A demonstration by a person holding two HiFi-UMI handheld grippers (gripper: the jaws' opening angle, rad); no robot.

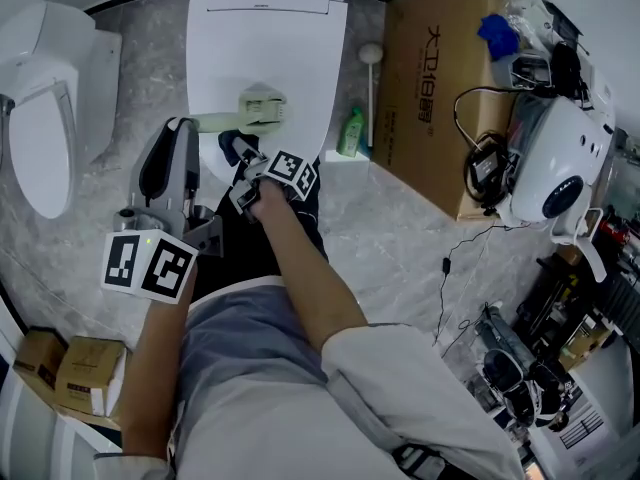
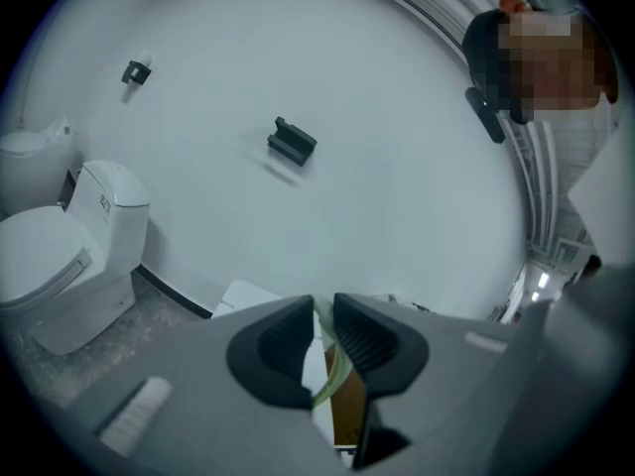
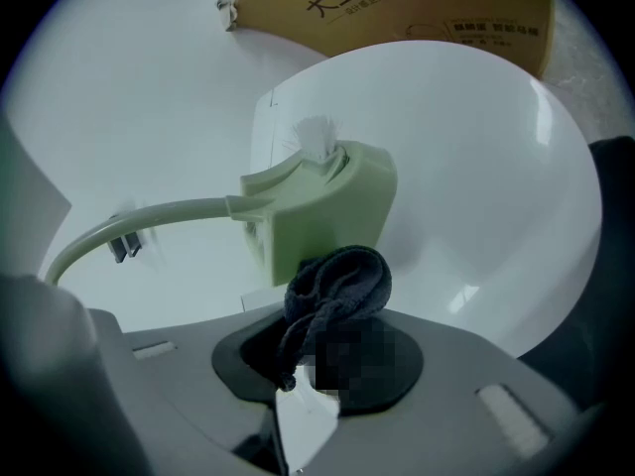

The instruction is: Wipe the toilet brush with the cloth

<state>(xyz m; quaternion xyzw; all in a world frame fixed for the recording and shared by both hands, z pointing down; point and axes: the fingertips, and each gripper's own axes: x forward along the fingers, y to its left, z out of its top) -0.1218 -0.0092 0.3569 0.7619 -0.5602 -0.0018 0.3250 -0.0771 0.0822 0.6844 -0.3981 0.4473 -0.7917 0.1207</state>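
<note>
Left gripper (image 2: 323, 340) fingers pinch the pale green plastic toilet brush (image 3: 317, 201) handle; mid-frame, right gripper (image 3: 319, 370) fingers pinch a dark grey cloth (image 3: 337, 284) just below its head.

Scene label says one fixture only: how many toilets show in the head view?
2. The left toilet stands at the picture's left edge. The centre toilet, lid shut, is at top centre beneath the toilet brush. Others may lie outside this view.

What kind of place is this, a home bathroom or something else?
Probably a mock-up or test bathroom, not a home. A toilet at the left and a second toilet ahead, lid shut, stand near each other. A large cardboard box and cabled electronics crowd the right side.
</note>
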